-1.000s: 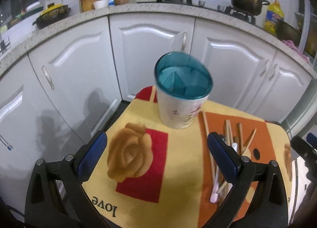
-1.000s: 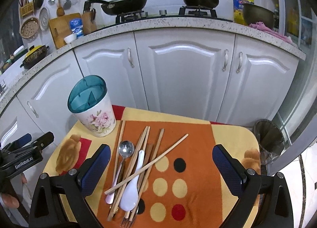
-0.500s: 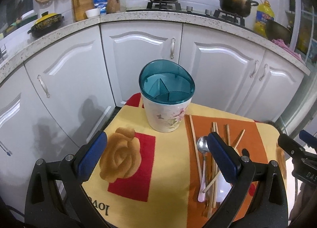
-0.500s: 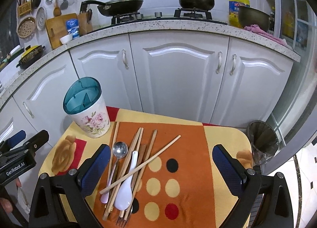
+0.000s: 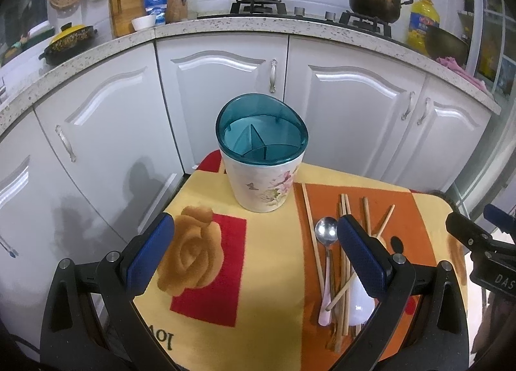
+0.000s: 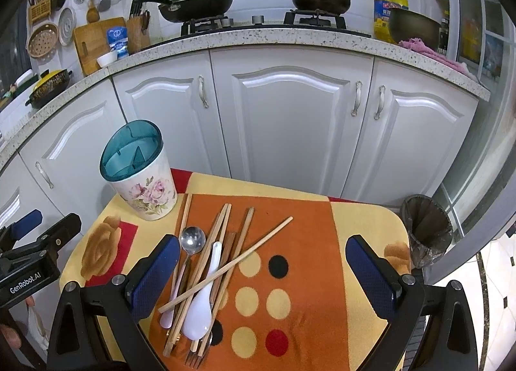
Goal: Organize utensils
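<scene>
Hovering over the desk (image 6: 361,226), both claws gape wide: left claw (image 5: 254,255) faces the floral utensil holder (image 5: 262,184), right claw (image 6: 262,274) sits above the chopstick-and-spoon pile (image 6: 206,261).

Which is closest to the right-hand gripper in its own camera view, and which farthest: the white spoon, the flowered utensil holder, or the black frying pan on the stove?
From the right gripper:
1. White spoon: nearest, lying in the utensil pile by the gripper's left finger.
2. Flowered utensil holder: farther back, at the mat's far left corner.
3. Black frying pan: farthest, up on the stove behind the counter.
</scene>
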A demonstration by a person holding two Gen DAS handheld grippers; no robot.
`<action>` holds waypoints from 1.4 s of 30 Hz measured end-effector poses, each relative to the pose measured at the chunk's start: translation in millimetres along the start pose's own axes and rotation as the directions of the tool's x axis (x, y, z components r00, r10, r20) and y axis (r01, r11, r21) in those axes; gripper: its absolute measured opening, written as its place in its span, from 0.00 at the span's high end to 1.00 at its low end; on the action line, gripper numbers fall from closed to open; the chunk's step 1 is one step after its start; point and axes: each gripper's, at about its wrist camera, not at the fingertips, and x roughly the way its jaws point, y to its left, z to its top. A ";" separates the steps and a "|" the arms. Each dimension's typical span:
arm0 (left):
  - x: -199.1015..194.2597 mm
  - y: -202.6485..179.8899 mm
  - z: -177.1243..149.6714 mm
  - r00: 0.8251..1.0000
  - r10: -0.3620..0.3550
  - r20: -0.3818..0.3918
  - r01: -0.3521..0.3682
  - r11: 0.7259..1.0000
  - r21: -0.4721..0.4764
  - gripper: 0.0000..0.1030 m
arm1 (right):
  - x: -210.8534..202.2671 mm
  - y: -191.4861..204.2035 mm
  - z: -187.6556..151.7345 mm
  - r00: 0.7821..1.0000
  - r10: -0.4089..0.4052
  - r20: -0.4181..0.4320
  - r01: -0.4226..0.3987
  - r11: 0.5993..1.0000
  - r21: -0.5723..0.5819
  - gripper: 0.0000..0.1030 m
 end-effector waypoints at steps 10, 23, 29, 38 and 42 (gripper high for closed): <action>4.4 -5.2 -1.5 1.000 -0.012 -0.011 0.012 1.000 -0.006 0.01 | 5.7 0.2 -2.2 1.000 -0.003 -0.015 0.002 1.000 -0.010 0.01; 13.1 -8.1 -3.6 0.998 -0.040 -0.042 0.040 0.999 -0.012 0.01 | 12.6 -1.5 -4.4 0.999 -0.010 -0.033 0.009 1.000 -0.012 0.01; 16.5 -10.4 -5.5 0.997 -0.047 -0.056 0.047 0.999 -0.008 0.01 | 16.9 -2.9 -6.1 0.999 -0.017 -0.048 0.016 1.000 -0.016 0.01; 22.9 -14.8 -9.6 0.995 -0.067 -0.070 0.067 0.998 -0.011 0.01 | 24.5 -7.8 -10.3 0.996 -0.032 -0.078 0.031 0.999 -0.013 0.01; 24.9 -19.9 -10.9 0.995 -0.066 -0.077 0.067 0.998 0.005 0.01 | 24.9 -12.6 -11.0 0.997 -0.030 -0.077 0.030 1.000 -0.003 0.01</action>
